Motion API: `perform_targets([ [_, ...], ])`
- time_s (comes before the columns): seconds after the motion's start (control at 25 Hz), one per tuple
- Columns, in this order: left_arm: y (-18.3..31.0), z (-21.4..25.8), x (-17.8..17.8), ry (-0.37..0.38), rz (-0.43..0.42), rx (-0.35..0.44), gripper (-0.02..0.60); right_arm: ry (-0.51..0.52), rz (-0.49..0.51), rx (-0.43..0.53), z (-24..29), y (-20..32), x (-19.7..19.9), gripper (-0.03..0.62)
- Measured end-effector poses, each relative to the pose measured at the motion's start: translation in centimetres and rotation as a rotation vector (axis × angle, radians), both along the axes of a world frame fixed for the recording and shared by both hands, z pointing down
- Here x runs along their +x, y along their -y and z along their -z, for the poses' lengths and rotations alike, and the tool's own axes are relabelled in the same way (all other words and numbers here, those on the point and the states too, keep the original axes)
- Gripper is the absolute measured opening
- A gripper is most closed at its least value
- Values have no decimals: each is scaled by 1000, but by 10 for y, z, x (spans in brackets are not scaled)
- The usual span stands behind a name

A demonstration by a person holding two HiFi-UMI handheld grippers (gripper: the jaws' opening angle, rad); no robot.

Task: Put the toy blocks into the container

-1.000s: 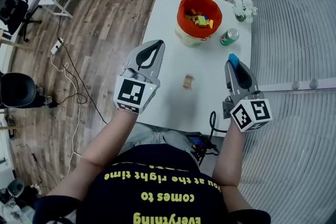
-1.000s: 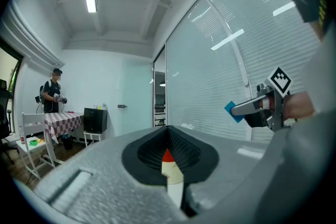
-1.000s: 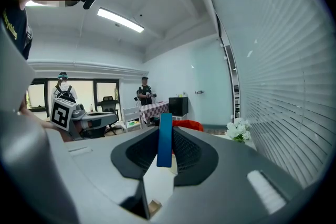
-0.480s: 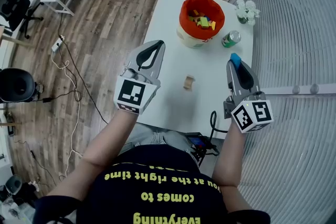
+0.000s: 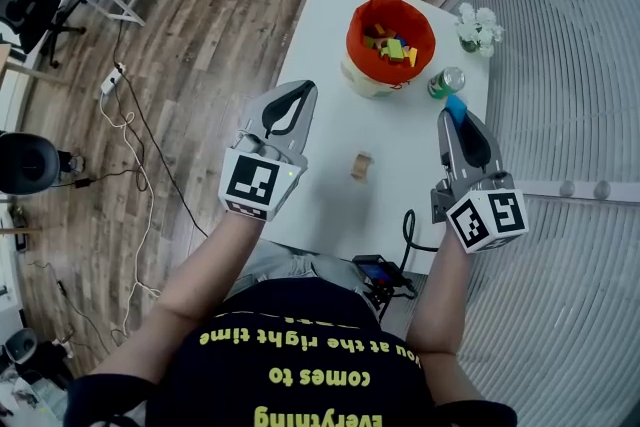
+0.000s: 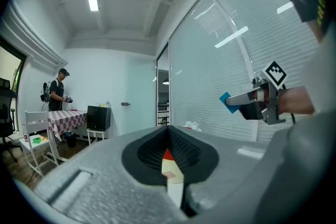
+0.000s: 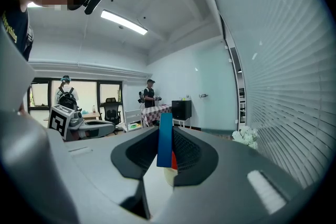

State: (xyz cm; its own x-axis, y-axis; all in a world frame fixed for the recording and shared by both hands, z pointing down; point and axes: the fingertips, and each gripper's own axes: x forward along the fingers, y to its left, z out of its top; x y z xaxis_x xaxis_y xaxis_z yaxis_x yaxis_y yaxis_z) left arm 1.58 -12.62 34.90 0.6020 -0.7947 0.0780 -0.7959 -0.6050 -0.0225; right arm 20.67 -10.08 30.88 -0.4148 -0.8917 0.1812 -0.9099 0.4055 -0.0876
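Observation:
An orange-rimmed container (image 5: 391, 46) with several coloured blocks inside stands at the far end of the white table (image 5: 322, 25). A small wooden block (image 5: 361, 165) lies alone in the middle of the table. My right gripper (image 5: 455, 118) is shut on a flat blue block (image 5: 456, 106), held above the table's right side, next to the can and nearer than the container. The blue block (image 7: 165, 139) stands upright between its pads in the right gripper view, with the container (image 7: 172, 162) showing behind it. My left gripper (image 5: 303, 88) hovers at the table's left edge, shut and empty.
A green can (image 5: 445, 81) and a small pot of white flowers (image 5: 474, 25) stand right of the container. A black cable and a device (image 5: 380, 270) hang at the near edge. Blinds (image 5: 570, 65) run close along the right. People stand far back in the room.
My right gripper has carried the blue block a little farther up the table, toward the can and container. The left gripper and the wooden block have stayed put.

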Motion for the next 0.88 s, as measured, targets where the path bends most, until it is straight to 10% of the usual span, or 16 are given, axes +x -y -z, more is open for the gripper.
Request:
perform_targets([
  [0.88,31,-18,-14,20,65,-28,2,-104,97,-16,-18,120,-12,80],
])
